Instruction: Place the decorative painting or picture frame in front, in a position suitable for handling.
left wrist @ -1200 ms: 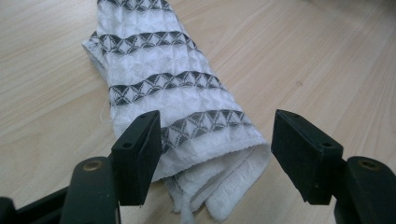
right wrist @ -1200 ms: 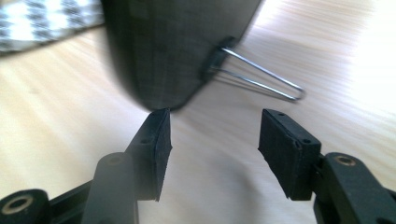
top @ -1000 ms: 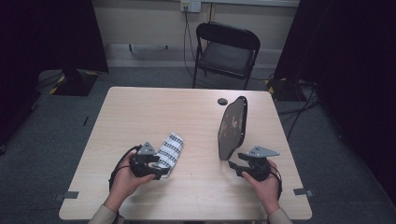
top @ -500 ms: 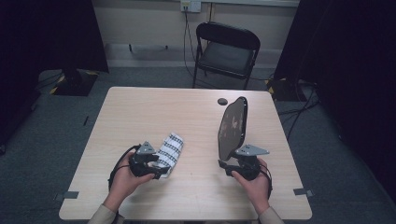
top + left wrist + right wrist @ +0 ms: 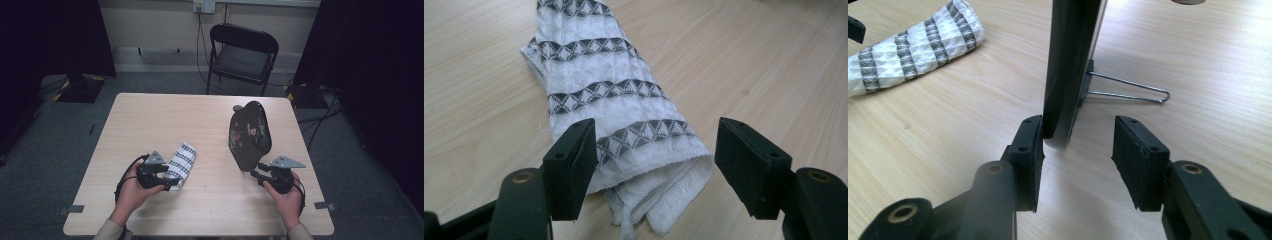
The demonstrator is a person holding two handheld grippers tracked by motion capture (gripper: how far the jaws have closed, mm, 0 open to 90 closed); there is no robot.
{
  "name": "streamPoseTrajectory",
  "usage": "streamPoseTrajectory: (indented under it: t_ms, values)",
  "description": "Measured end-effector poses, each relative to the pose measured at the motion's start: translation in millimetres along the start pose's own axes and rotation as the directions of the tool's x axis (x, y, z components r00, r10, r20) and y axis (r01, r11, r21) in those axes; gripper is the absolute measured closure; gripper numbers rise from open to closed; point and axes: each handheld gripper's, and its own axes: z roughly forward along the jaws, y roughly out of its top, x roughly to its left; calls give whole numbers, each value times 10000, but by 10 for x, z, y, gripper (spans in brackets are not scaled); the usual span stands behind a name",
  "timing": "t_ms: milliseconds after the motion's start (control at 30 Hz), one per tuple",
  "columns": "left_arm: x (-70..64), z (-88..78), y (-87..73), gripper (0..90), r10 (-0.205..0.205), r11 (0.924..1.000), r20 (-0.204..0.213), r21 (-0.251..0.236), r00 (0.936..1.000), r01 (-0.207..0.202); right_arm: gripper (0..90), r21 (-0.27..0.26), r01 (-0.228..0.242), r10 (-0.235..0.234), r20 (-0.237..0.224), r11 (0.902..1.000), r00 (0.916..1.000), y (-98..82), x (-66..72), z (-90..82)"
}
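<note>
A folded white towel with dark patterned stripes (image 5: 181, 159) (image 5: 624, 120) lies on the left half of the wooden table (image 5: 200, 125). My left gripper (image 5: 172, 178) (image 5: 656, 165) is open, its jaws on either side of the towel's near end. A black oval plate with a flower pattern (image 5: 248, 135) stands upright on a wire stand (image 5: 1128, 90). My right gripper (image 5: 256, 176) (image 5: 1078, 160) is open around the plate's lower edge (image 5: 1068, 70), the left jaw close against it. The towel (image 5: 913, 47) lies off to the left in the right gripper view.
A small dark round object (image 5: 238, 107) lies on the table behind the plate. A black folding chair (image 5: 242, 55) stands beyond the far edge. Cables run along the floor by the wall.
My right gripper moved left and forward to the plate's lower edge, which now sits between its jaws. The plate has turned, showing its patterned face. The left gripper stayed at the towel.
</note>
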Motion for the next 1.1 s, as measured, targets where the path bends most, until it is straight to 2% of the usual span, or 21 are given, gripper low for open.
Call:
streamPoseTrajectory:
  t_ms: [133, 233, 267, 367, 400, 600, 700, 800, 833, 1100]
  values:
    - [-6, 9, 8, 332, 11, 10000, 9, 15, 10000, -11, 550, -181, 93, -92, 56, 9998, 9999, 57, -4, 87]
    - [-8, 22, 4, 332, 57, 10000, 66, 10, 10000, -57, 578, -137, 84, -85, -80, 9999, 9999, 80, 5, 145]
    - [-13, 30, -1, 332, -54, 10000, 91, 4, 9999, 54, 609, -147, 78, -79, -95, 9999, 9999, 86, 11, 168]
    - [4, 35, -2, 332, -32, 10000, 54, 25, 10000, 32, 658, -86, -11, 10, -151, 10000, 9999, 95, 19, 223]
    - [4, 36, -1, 332, -75, 10000, 64, 10, 10000, 75, 705, -45, -89, 88, -190, 10000, 9998, 98, 28, 234]
    - [-7, 43, 23, 332, -21, 10000, 48, 19, 10000, 21, 733, 16, -217, 218, -161, 9998, 9996, 96, 44, 223]
    - [-17, 57, 33, 333, -96, 10000, 59, 6, 9999, 96, 756, 19, -349, 350, -301, 9994, 9989, 75, 53, 208]
    - [-28, 62, 37, 332, -84, 10000, 24, -1, 10000, 84, 777, 20, -369, 370, -476, 9993, 9982, 67, 97, 214]
    - [-29, 62, 37, 333, -83, 10000, 16, -2, 10000, 83, 781, 82, -533, 537, -641, 9985, 9965, 77, 137, 228]
    - [-50, 46, 39, 344, -206, 9998, -107, -45, 9997, 206, 782, 212, -422, 442, -1028, 9989, 9937, 147, 336, 336]
